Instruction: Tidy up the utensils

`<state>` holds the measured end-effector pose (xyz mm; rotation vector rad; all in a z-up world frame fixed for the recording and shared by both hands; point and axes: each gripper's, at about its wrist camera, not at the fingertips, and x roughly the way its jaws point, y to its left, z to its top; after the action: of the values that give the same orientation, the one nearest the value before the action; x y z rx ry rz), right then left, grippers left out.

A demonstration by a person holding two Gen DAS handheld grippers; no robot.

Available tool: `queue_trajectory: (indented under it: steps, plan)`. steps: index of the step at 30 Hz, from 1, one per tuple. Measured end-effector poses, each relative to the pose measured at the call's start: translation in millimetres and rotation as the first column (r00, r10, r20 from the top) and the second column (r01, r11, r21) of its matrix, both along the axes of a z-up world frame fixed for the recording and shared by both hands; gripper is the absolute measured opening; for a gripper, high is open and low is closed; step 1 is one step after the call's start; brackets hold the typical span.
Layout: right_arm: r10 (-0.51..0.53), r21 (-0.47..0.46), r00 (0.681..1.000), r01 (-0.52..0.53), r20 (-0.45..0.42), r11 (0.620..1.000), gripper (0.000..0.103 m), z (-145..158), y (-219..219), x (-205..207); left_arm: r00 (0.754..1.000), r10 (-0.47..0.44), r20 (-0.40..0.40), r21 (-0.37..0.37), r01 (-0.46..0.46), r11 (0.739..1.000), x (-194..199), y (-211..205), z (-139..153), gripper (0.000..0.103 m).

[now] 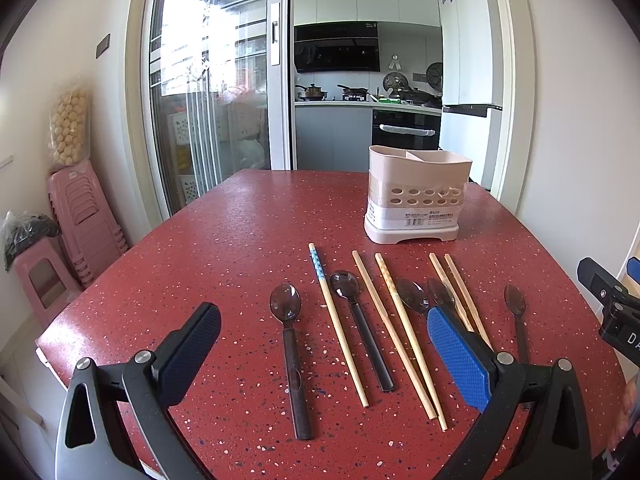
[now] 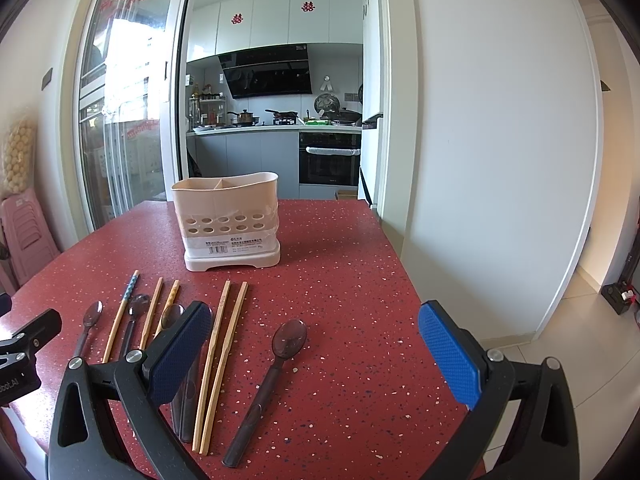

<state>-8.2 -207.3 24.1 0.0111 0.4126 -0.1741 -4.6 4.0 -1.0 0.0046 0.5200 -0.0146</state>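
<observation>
Several wooden chopsticks [image 1: 404, 336] and dark translucent spoons [image 1: 290, 344] lie in a row on the red speckled table [image 1: 240, 240]. One chopstick has a blue patterned end [image 1: 318, 266]. A beige two-compartment utensil holder [image 1: 416, 196] stands empty behind them; it also shows in the right wrist view [image 2: 230, 222]. My left gripper [image 1: 324, 322] is open above the row's near ends. My right gripper [image 2: 316, 328] is open above the rightmost spoon [image 2: 268, 384], beside a chopstick pair [image 2: 220, 364]. Neither gripper holds anything.
Pink stacked stools [image 1: 80, 216] stand left of the table by a glass sliding door [image 1: 208, 88]. A white wall [image 2: 500, 140] runs along the table's right edge. The kitchen [image 1: 360, 92] lies beyond the far edge.
</observation>
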Motion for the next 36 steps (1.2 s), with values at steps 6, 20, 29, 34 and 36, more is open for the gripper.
queue_trajectory:
  steps: [6,20,29,34,36]
  plan:
    - [0.000,0.001,1.000,0.000,-0.001,1.000,0.103,-0.1,0.1,0.0,1.000,0.000,0.001,0.002,0.000,1.000,0.0,0.0,0.1,0.103]
    - [0.000,0.000,1.000,0.000,0.000,1.000,0.103,-0.8,1.7,0.1,1.000,-0.003,0.001,0.000,0.003,1.000,-0.9,-0.6,-0.7,0.103]
    - [0.000,-0.001,1.000,0.000,-0.003,1.000,0.103,-1.0,2.7,-0.1,1.000,-0.003,-0.003,0.002,0.003,1.000,-0.9,-2.9,-0.8,0.103]
    - [-0.001,0.000,1.000,0.001,-0.003,1.000,0.103,-0.9,2.9,-0.4,1.000,-0.002,-0.004,0.001,0.002,1.000,-0.6,-2.8,-1.1,0.103]
    - [-0.001,0.000,1.000,0.001,-0.004,1.000,0.103,-0.9,3.0,-0.2,1.000,-0.003,-0.004,0.000,0.003,1.000,-0.5,-2.1,-1.0,0.103]
